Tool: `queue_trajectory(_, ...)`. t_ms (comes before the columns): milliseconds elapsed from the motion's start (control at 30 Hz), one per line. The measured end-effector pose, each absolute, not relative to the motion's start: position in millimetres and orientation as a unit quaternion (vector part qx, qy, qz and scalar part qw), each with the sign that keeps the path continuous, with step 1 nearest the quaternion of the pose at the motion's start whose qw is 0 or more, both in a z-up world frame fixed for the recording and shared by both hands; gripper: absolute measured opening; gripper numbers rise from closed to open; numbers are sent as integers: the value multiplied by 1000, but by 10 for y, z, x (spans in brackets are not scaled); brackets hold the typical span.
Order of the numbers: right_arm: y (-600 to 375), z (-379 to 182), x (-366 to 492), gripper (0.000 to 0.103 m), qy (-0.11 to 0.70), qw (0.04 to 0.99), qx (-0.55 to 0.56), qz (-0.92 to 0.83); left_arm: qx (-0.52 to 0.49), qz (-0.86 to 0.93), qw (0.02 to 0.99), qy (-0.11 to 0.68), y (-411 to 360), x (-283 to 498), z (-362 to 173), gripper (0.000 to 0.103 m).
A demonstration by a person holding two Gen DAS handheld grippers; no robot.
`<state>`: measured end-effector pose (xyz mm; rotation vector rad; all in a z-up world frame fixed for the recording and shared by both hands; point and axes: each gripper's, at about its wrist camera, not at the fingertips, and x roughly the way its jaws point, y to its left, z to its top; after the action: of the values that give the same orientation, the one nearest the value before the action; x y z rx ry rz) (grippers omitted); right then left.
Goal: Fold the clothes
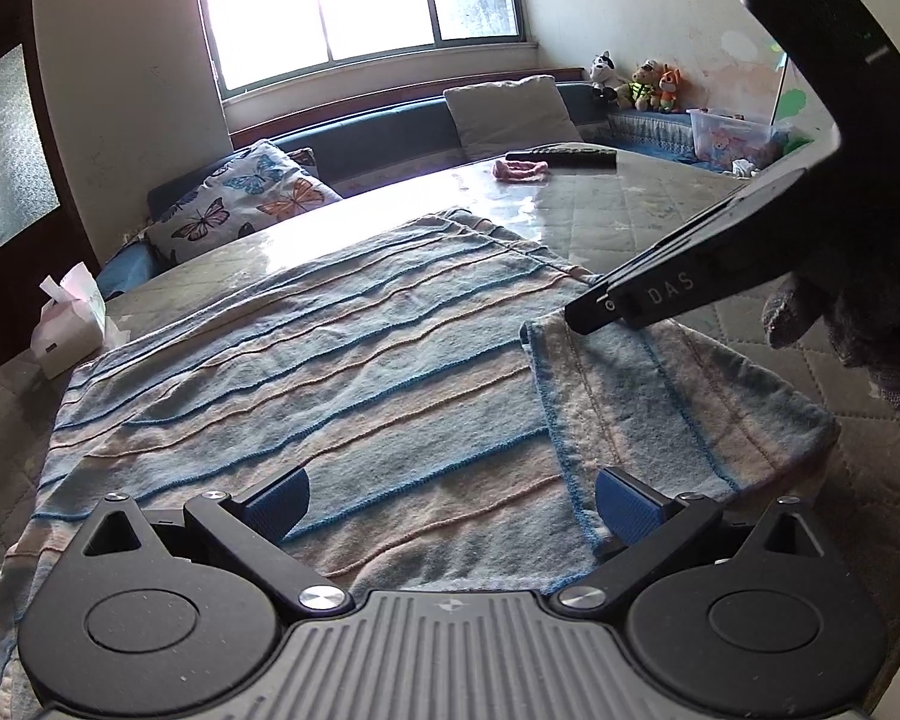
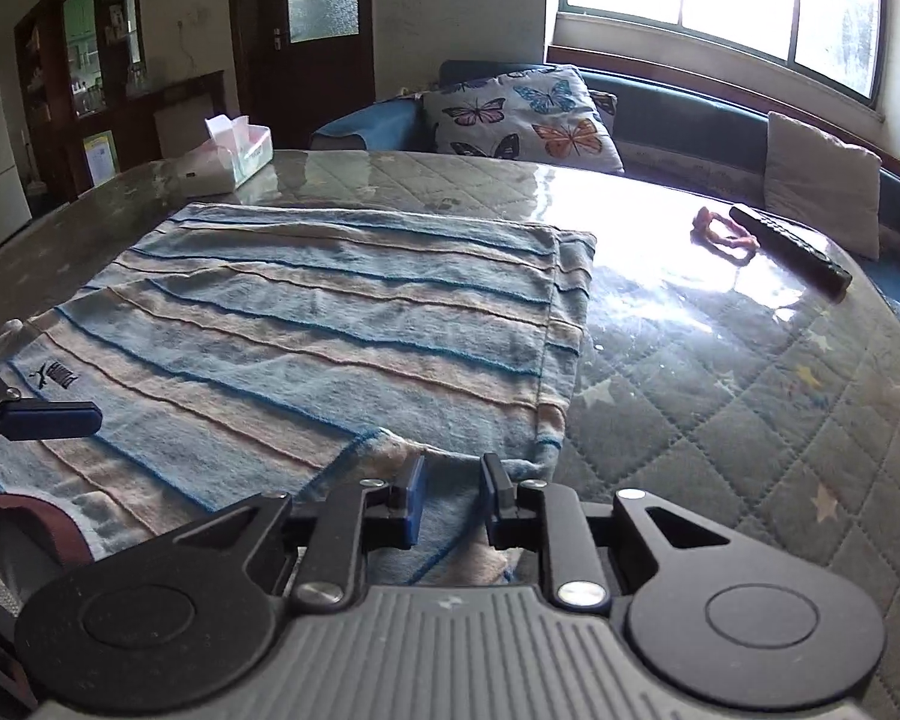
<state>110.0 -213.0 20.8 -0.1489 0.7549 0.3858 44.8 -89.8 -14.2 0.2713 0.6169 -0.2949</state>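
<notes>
striped shirt (image 2: 330,324) flat mid-tabletop, one sleeve folded | left gripper (image 1: 450,510) wide, empty | right gripper (image 2: 450,504) narrow around sleeve fabric | folds remain

1. A striped shirt (image 1: 306,360) in light blue and beige, with raised dark blue and tan seams, lies spread flat on the table.
2. Its right sleeve (image 1: 660,414) is folded inward, lying over the body's edge.
3. In the right wrist view, a small dark logo (image 2: 54,378) shows near the shirt's left side.
</notes>
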Motion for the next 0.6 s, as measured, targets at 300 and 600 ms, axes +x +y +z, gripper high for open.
queue_trajectory(300,-2021,213,1102,25,365,908,-81,191,121,-91,946,285,-505,370,15,103)
queue_trajectory(600,-1918,214,1059,37,367,903,-100,199,73,42,953,293,343,186,84,102)
